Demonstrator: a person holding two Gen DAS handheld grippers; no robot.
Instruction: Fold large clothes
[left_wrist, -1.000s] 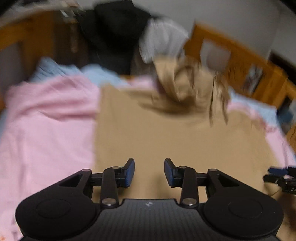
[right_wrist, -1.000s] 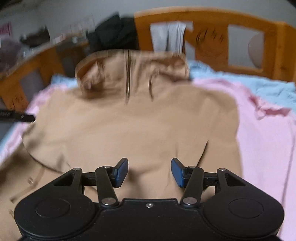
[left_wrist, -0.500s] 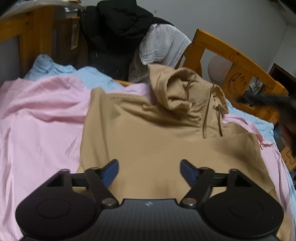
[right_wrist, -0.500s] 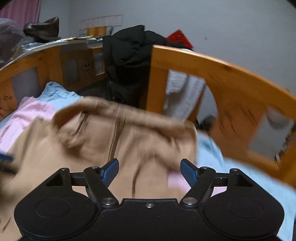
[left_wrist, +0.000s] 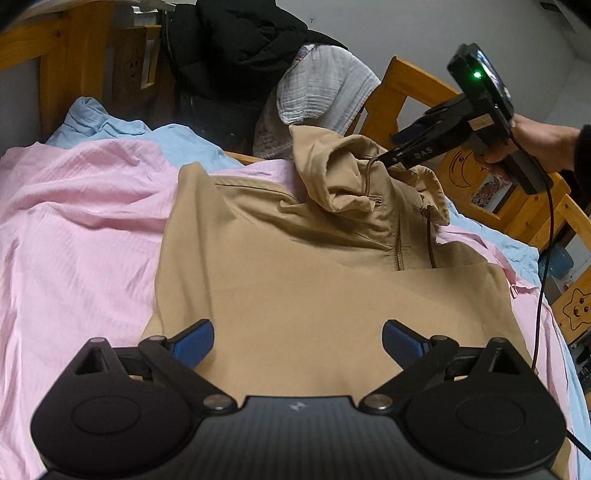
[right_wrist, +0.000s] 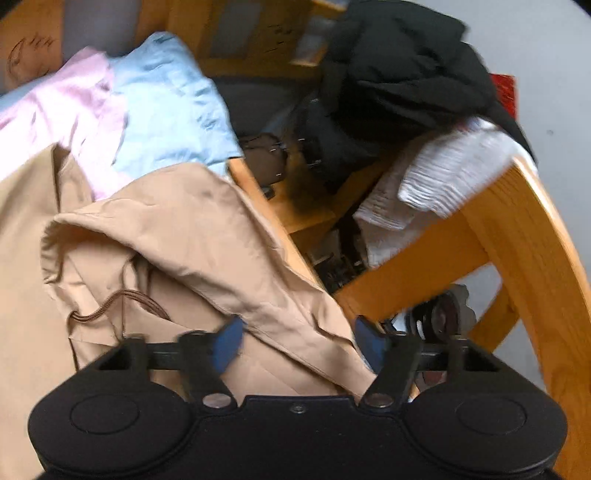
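Tan hooded jacket (left_wrist: 332, 295) lies spread on the bed, over a pink sheet (left_wrist: 74, 240) w/ a light-blue sheet (left_wrist: 110, 125) past it. Body of the jacket is flat right under and ahead of the left gripper (left_wrist: 297, 341); hood (left_wrist: 343, 173) is bunched up at the far end, zip and brown drawcord (left_wrist: 430, 236) showing.

Left gripper: jaws wide and opening, nothing between the pads, only flat tan cloth below them.

Right gripper (right_wrist: 297, 343), held in a person's hand (left_wrist: 535, 144), is at the hood, far ahead and to the right of the left one. Its jaws stand about half apart and are closing; a fold of the hood edge lies between the blue pads. Frame is blurred there, so can't tell if the pads press the cloth yet. Drawcord loop sits just left of its left finger.

Beyond the hood: wooden bed rail (right_wrist: 517, 240), black coat (right_wrist: 399, 74) and a white ribbed cloth (right_wrist: 443, 177) draped over it.
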